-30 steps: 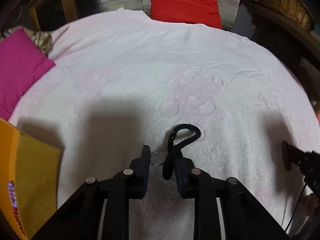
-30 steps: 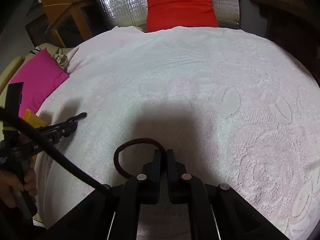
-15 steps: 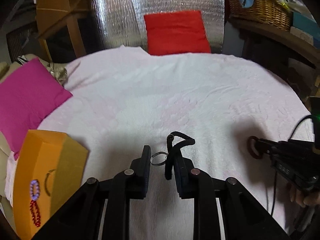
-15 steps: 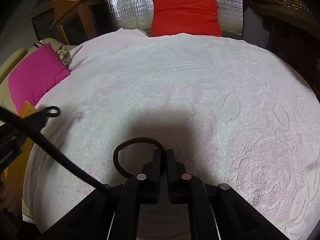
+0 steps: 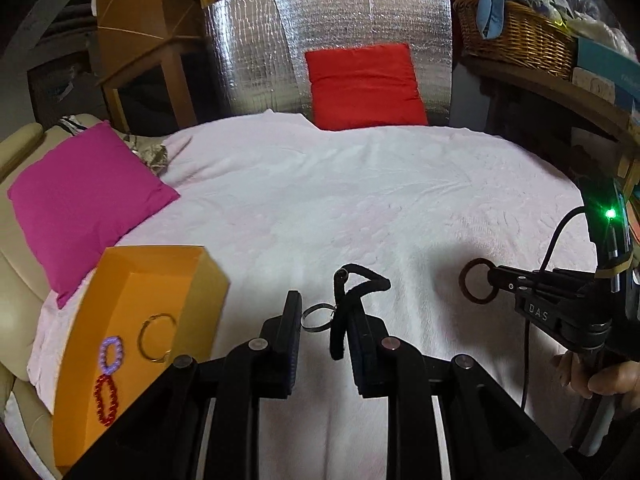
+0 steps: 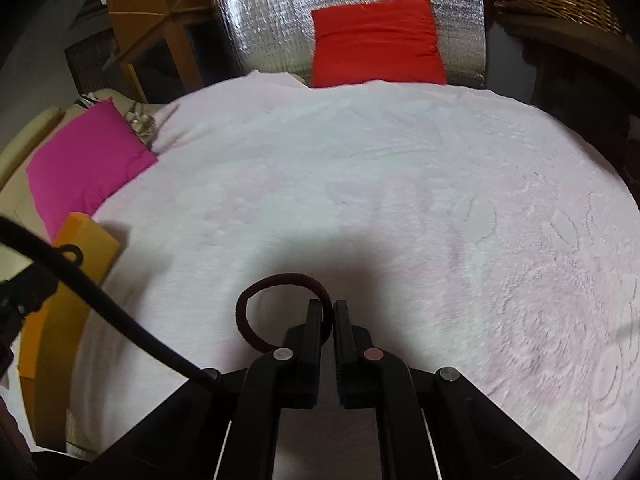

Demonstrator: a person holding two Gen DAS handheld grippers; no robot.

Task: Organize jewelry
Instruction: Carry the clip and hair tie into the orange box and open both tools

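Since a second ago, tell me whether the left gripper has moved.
Yes. The left gripper has lifted up and back from the blanket: the red pillow sits lower in its view, and the orange box is now in full view.

Wide pale pink blanket [image 5: 360, 200] lies bare from centre to 12 o'clock, giving open passage. An orange box [image 5: 132, 280] blocks 8 o'clock, a magenta cushion [image 5: 84, 192] 10 o'clock, a red cushion [image 5: 364, 84] 12 o'clock.

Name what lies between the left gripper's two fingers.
In the left wrist view, a small silver ring and a bent black band sit between the left gripper's fingers.
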